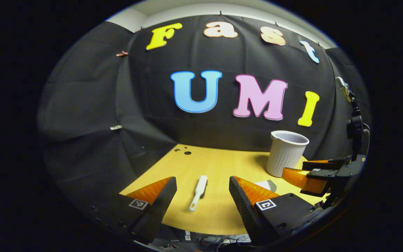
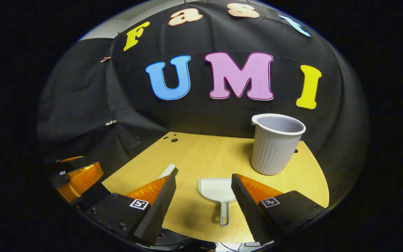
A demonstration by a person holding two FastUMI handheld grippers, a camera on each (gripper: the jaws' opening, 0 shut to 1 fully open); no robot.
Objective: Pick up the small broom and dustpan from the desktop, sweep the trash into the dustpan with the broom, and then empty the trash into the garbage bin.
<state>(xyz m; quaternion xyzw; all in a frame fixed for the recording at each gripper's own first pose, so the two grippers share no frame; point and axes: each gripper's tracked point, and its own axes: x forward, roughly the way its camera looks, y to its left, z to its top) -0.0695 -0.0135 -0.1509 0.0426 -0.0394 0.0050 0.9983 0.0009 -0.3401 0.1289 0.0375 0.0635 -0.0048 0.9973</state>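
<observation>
A small white broom [image 1: 198,193] lies on the wooden desktop [image 1: 215,164], straight ahead between the fingers of my open left gripper [image 1: 202,190], which hovers short of it. In the right gripper view a white dustpan [image 2: 218,193] lies flat with its handle toward me, between the fingers of my open right gripper [image 2: 203,190]. The broom's tip [image 2: 168,170] peeks out beside the left finger there. A white ribbed garbage bin [image 2: 275,144] stands upright at the back right. The right gripper [image 1: 313,176] also shows at the right of the left gripper view, and the left gripper [image 2: 77,176] at the left of the right gripper view.
The desktop's near edge [image 1: 205,232] runs just under the fingers, with cables below it. Small dark holes [image 1: 184,151] mark the far left corner of the desk. Black cloth walls close in the back and left.
</observation>
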